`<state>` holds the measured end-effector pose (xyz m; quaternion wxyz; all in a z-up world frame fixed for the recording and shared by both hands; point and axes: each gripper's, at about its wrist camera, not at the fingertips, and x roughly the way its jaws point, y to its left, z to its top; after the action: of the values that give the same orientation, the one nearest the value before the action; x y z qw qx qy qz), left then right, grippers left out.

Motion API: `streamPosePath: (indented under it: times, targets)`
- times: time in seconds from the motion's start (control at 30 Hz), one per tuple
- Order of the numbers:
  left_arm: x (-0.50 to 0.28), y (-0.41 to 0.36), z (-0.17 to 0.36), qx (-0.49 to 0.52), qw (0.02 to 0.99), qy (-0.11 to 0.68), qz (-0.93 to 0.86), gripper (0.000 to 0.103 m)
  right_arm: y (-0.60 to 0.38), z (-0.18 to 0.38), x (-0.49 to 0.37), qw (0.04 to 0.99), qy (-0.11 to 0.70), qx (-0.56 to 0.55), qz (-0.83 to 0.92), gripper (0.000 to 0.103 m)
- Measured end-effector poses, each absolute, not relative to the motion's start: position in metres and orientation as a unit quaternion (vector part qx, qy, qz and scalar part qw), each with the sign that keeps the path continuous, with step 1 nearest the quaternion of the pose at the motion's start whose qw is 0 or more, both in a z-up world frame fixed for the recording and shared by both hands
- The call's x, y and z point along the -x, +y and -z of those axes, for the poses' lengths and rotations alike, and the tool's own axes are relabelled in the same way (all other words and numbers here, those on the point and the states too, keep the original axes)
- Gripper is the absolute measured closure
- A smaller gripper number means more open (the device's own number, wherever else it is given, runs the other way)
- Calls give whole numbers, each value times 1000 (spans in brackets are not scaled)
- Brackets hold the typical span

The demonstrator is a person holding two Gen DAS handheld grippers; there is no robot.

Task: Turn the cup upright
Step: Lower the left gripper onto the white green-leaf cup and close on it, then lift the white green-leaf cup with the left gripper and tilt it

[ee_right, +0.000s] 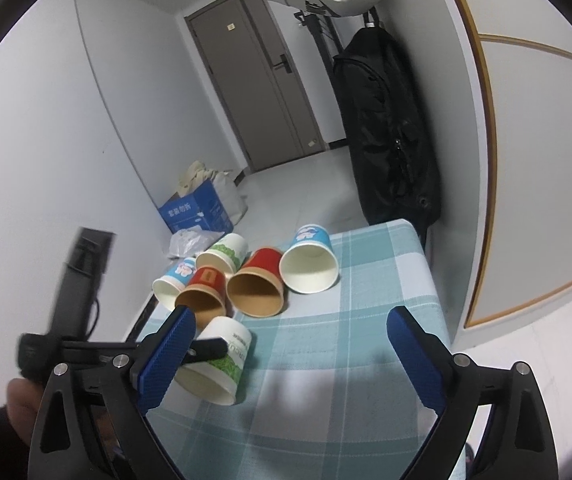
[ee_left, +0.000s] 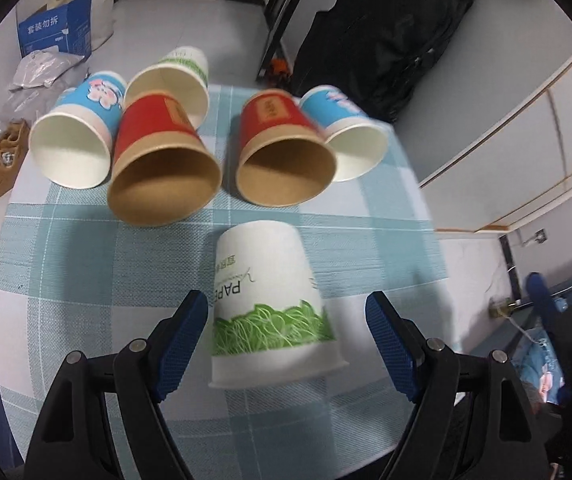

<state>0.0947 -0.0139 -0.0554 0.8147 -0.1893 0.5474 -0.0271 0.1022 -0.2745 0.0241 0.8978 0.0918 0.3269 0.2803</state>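
The green cup is lying on its side on the surface, between the left gripper's jaws, which are standing released on either side of it without touching. Its closed base is pointing away from the jaws toward the other cups, and its open mouth is facing back toward the gripper, so a squeeze across the paper wall looks like the step being set up before it is tipped onto its base. The left pad is sitting just beside the cup wall, while the right pad is standing farther off, so the cup is lying off-centre toward the left jaw. The left gripper is reaching in low and nearly level with the surface, pointing along the cup's length. Beyond the jaws, five more cups are lying on their sides in a loose row: a blue cup, a red cup, a second green one behind it, another red and another blue, all with mouths facing the gripper. The right gripper is hovering higher and well back with jaws wide apart and nothing between them, apparently waiting; in its view the green cup is showing just past its left pad, with one finger of the other gripper lying alongside it.
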Motion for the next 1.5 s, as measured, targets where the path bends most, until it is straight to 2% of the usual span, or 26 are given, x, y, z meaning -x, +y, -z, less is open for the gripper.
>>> streamPosePath:
  times: [0.2, 0.3, 0.77, 1.1, 1.5]
  targets:
    - [-94, -13, 57, 176, 800, 573, 19, 26, -278, -23, -107, 895, 330, -103, -283, 6]
    - [-98, -14, 59, 168, 791, 588, 13, 44, -280, -23, -109, 894, 331, -107, -283, 6]
    - [-112, -22, 43, 170, 800, 574, 35, 45, -287, -21, -111, 892, 339, -122, -272, 6]
    - [-106, -25, -7, 194, 823, 530, 65, 45, -287, -24, -106, 893, 334, -119, -276, 6]
    - [-48, -9, -68, 212, 866, 445, 86, 45, -264, -35, -79, 901, 299, -83, -305, 6]
